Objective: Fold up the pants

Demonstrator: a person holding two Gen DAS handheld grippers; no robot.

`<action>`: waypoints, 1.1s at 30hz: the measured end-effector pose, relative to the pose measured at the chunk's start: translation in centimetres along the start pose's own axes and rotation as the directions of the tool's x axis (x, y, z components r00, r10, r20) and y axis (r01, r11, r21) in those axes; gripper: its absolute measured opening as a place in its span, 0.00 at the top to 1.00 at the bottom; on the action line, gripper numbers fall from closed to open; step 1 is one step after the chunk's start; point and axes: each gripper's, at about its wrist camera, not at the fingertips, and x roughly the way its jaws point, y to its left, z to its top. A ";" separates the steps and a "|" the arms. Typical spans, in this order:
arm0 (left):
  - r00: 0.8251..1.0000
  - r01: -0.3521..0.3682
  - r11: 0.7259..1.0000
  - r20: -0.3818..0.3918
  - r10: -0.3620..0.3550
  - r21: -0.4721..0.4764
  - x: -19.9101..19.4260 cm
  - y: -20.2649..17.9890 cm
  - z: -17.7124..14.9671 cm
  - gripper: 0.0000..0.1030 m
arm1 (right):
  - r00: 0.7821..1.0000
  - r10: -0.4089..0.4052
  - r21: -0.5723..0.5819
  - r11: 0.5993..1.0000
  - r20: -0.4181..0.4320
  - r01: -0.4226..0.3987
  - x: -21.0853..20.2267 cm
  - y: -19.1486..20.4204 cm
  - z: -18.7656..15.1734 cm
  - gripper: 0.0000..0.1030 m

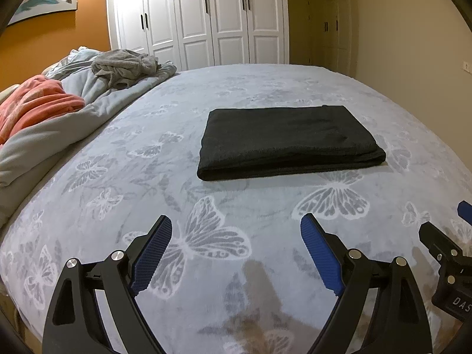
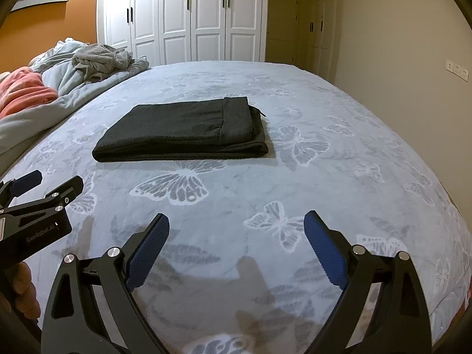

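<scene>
1. A bed [image 1: 124, 153] covered by a pale grey spread printed with white butterflies is seen filling most of both views; everything else is carried on it.
2. A white panelled wardrobe [image 1: 200, 14] with dark handles is seen behind the bed, against an orange wall on which a framed picture [image 1: 44, 1] of teal feathers is hung.
3. A rumpled grey duvet [image 1: 59, 124] is heaped along the bed's left edge, with a crumpled grey garment [image 1: 124, 65] lying on top of it and a coral blanket [image 1: 35, 103] beside it.
4. The black pants [image 2: 183, 135] are laid flat as a folded rectangle near the middle of the bed, well apart from both tools; in the right wrist view the waistband end is seen at the right, with the layers stacked beneath it.
5. The left hand-held gripper [image 1: 236, 247] is held above the near part of the spread with its blue-padded jaws spread wide and nothing between them. On its body, seen in the right wrist view, the writing "GenRobot.AI" can be read.
6. The right hand-held gripper [image 2: 236, 244] is likewise held wide apart and empty, just beside the left one. On its body, at the edge of the left wrist view, only the letters "DAS" can be read.
</scene>
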 end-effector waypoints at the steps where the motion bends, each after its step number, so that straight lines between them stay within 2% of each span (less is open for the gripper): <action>1: 1.000 0.002 1.000 -0.003 -0.002 0.004 0.0 -0.1 0.0 0.16 | 1.000 0.001 -0.001 1.000 -0.001 -0.001 0.0 0.0 0.0 0.12; 33: 1.000 -0.009 0.999 -0.008 0.010 0.033 0.2 -0.6 -0.2 0.16 | 1.000 0.004 -0.004 1.000 0.000 -0.004 0.1 0.0 -0.1 0.12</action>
